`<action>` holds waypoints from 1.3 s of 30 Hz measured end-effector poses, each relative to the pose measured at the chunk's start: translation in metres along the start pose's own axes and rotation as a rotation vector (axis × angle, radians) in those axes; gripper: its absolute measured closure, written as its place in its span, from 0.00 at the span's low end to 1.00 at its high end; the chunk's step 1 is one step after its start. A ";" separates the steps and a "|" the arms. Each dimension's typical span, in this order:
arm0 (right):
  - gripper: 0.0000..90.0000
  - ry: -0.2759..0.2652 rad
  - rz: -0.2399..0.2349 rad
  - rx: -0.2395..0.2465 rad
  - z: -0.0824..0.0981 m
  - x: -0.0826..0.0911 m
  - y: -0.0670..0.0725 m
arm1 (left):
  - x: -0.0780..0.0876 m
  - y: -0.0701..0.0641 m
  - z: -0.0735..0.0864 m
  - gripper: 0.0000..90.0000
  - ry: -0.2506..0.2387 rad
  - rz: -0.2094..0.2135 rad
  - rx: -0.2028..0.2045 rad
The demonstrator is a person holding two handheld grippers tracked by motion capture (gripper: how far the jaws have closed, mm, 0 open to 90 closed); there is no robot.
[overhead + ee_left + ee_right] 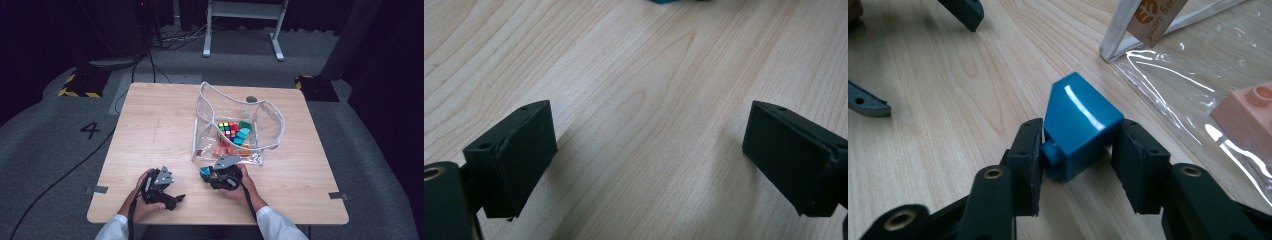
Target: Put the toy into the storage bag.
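a glossy teal plastic building block (pixel 1079 127), sloped on its top face and with a round stud on one side, is seen resting on the pale wood-grain surface (pixel 948 100), just in front of the clear plastic pouch (pixel 235 125). it is clamped between the two black rubbery pads of the right hand-held gripper (pixel 1077 167), which are pressed against its opposite sides. in the high view the same block (pixel 204 173) is found at the front of that hand-held gripper (pixel 209 175), near the pouch's lower left corner. inside the soft, shiny, white-edged pouch a multicoloured puzzle cube (pixel 226 129), further teal and green blocks and a peach studded brick (pixel 1248 112) are held. the left hand-held gripper (pixel 649 155) is held spread wide over bare wood, with nothing between its matte black pads, beside the right one.
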State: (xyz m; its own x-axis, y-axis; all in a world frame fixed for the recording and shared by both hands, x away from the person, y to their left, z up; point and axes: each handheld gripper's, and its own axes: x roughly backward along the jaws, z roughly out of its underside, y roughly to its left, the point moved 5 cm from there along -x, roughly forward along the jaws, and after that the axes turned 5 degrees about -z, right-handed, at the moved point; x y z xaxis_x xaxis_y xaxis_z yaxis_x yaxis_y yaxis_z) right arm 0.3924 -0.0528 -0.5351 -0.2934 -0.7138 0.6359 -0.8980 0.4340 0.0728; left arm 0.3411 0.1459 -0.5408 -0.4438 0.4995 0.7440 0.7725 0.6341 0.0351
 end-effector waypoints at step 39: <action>0.66 -0.003 -0.001 0.041 -0.020 -0.025 0.011 | 0.000 0.000 0.000 0.08 -0.001 0.000 0.001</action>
State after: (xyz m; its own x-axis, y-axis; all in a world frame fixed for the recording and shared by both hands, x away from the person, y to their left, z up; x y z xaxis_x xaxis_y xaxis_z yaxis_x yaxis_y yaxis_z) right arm 0.3967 -0.0187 -0.5348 -0.2935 -0.7155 0.6339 -0.9109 0.4106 0.0418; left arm 0.3412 0.1458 -0.5409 -0.4441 0.5006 0.7431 0.7722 0.6345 0.0341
